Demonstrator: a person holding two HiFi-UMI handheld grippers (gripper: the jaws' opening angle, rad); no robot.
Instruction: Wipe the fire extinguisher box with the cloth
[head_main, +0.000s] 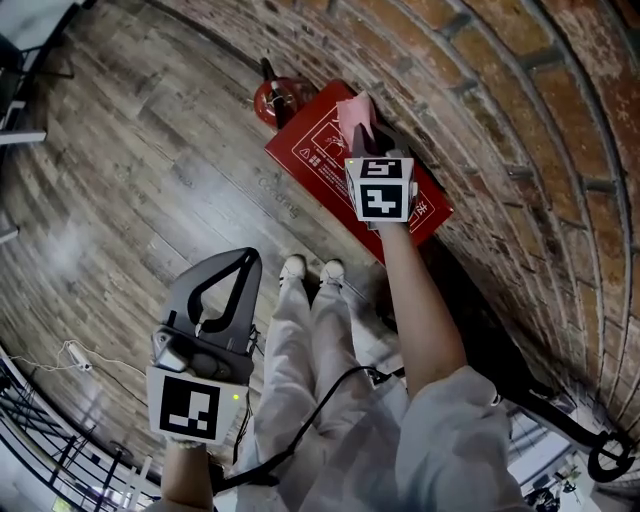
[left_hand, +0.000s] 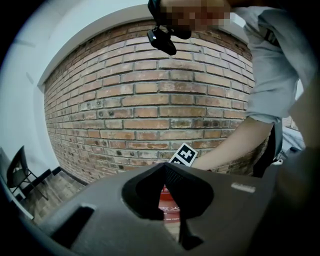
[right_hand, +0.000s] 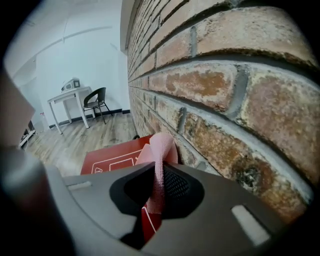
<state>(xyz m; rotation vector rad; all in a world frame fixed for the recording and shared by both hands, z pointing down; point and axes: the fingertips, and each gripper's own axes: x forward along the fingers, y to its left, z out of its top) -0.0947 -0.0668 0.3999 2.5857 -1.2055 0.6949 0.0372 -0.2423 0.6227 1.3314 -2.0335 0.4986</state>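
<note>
**Fire extinguisher box** (head_main: 318, 150): red, with white printed panels on the upper face. Stands at the edge of the floor (head_main: 150, 150), long side close against the brick wall (head_main: 480, 90). Judged rigid and smooth-painted, likely heavy enough to stay put under a wipe. No need to grip it; press on the flat upper face only.

**Cloth** (head_main: 357, 118): pink, limp, bunched into an upright fold over the wall-side edge of the box. Contact with the lid cannot be confirmed. Judged light and soft, so apt to crumple or slip out under drag. Take hold on a thick fold, as here, and leave enough loose cloth below the tips to lie flat on the paint.

**Right tool** (head_main: 365, 142): clenched on the cloth, the fold running up between both jaws. Held over the box, close beside the bricks.

**Left tool** (head_main: 244, 256): jaws closed tip to tip, nothing between them. Held well back from the box, over the open floor, pointing toward it.

**Fire extinguisher** (head_main: 275, 98): red, just beside the far end of the box. Keep strokes short of it.
</note>
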